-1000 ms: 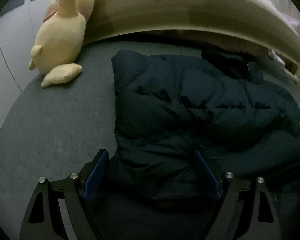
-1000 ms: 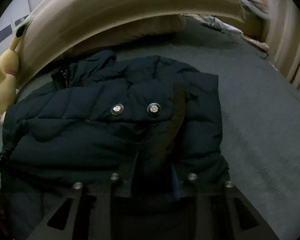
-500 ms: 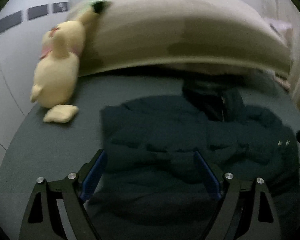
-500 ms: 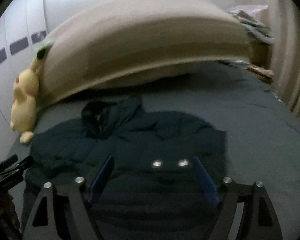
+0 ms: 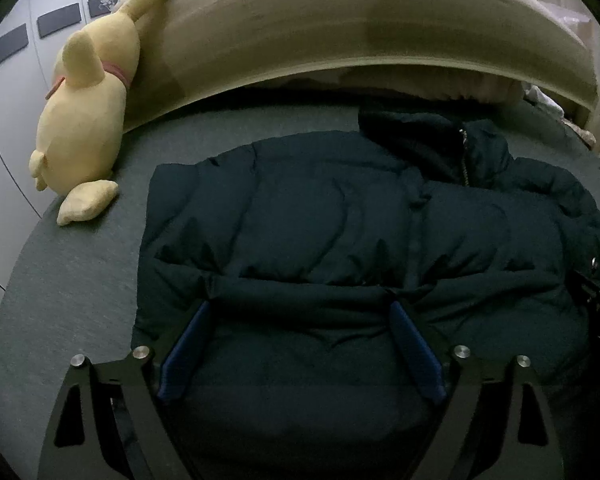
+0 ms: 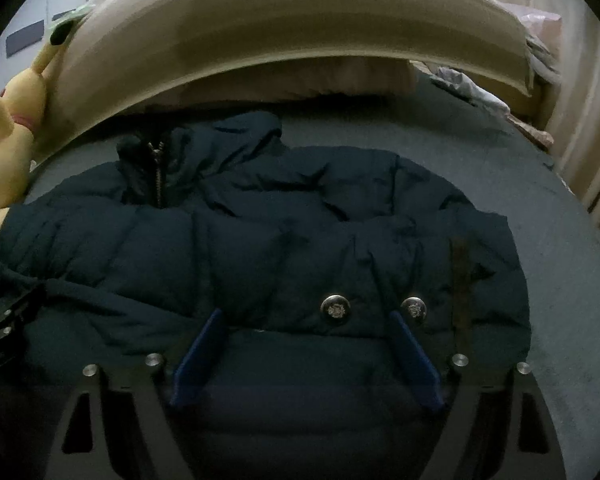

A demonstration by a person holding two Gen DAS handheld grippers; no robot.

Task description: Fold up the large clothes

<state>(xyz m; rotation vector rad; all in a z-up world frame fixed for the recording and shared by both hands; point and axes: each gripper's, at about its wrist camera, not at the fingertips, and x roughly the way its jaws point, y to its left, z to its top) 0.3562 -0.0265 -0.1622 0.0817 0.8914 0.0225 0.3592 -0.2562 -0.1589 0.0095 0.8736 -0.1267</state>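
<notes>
The dark blue padded jacket (image 5: 340, 240) lies spread on the bed (image 5: 72, 280), with its collar and zipper toward the headboard (image 5: 340, 32) and its lower part toward the cameras; a sleeve with two metal snap buttons (image 6: 335, 309) is folded across the body on the right side. The step in hand seems to be the pause between two folds: both sides look already brought in, and no cloth is gripped now. The left claw (image 5: 298, 308) stands wide over the lower part of the jacket with nothing between its blue pads. The right claw (image 6: 306, 316) has just been opening and is now wide too; its pads are apart from the cloth and the sleeve lies free under them. I judge that the next move calls for both claws to go down to the lower hem, to pinch the thick cloth at two points well apart, and to lift it toward the collar together, because the padding is bulky and may spring back. The bed has a grey-green cover; a yellow plush toy (image 5: 84, 120) leans at the beige headboard, and some light cloth (image 6: 472, 88) lies at the far right corner.
</notes>
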